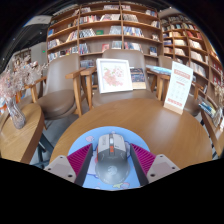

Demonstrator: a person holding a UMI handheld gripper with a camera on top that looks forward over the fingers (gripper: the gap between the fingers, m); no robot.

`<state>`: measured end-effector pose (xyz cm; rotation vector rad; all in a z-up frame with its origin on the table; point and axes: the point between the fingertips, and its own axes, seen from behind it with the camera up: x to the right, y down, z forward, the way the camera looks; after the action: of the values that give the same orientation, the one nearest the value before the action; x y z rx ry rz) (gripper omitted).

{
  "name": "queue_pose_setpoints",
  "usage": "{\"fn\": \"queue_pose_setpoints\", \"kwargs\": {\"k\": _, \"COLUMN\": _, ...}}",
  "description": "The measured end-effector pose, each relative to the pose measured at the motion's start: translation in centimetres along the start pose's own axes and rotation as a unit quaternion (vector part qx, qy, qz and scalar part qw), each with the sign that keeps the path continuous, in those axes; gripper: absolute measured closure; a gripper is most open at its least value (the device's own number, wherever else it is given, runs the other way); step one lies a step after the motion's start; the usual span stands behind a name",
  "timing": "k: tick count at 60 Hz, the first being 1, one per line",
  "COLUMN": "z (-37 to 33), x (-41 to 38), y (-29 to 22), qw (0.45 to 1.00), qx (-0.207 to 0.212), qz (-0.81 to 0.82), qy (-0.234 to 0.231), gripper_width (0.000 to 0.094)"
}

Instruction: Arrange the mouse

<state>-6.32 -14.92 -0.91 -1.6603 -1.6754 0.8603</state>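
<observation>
The gripper (112, 160) holds a grey computer mouse (111, 158) between its 2 fingers, which are closed in partway so that the pink pads (82, 157) press against the mouse's left and right flanks. The mouse points forward, away from the camera, its scroll wheel and 2 buttons facing up. Directly beneath it lies a light blue mouse mat (104, 176), showing between and below the fingers; whether the mouse rests on it or hangs just above cannot be told.

The mat sits on a round wooden table (165, 128), whose far rim curves just beyond the fingertips. Past the table stand 2 wooden armchairs (62, 85) with pale cushions. On the nearer chair ahead stands a framed picture (114, 74) of pink flowers, leaning upright against the back. To the right a white sign (178, 86) stands tilted. On the left, a smaller wooden table (20, 140) carries a vase of pale blossom (14, 78). Bookshelves (110, 25) filled with books line the rear wall.
</observation>
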Motion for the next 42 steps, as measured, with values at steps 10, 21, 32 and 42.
{"fn": "queue_pose_setpoints", "kwargs": {"k": 10, "z": -4.6, "x": 1.3, "y": -1.0, "qw": 1.000, "qx": 0.014, "qz": 0.012, "qy": 0.008, "gripper_width": 0.0080}}
{"fn": "queue_pose_setpoints", "kwargs": {"k": 21, "z": -14.0, "x": 1.8, "y": -0.6, "qw": 0.999, "qx": 0.032, "qz": 0.012, "qy": -0.015, "gripper_width": 0.0087}}
{"fn": "queue_pose_setpoints", "kwargs": {"k": 32, "z": -24.0, "x": 5.5, "y": 1.1, "qw": 0.998, "qx": 0.056, "qz": -0.003, "qy": -0.001, "gripper_width": 0.0085}}
{"fn": "queue_pose_setpoints", "kwargs": {"k": 42, "z": -30.7, "x": 8.2, "y": 3.3, "qw": 0.998, "qx": 0.064, "qz": -0.015, "qy": 0.017, "gripper_width": 0.0081}}
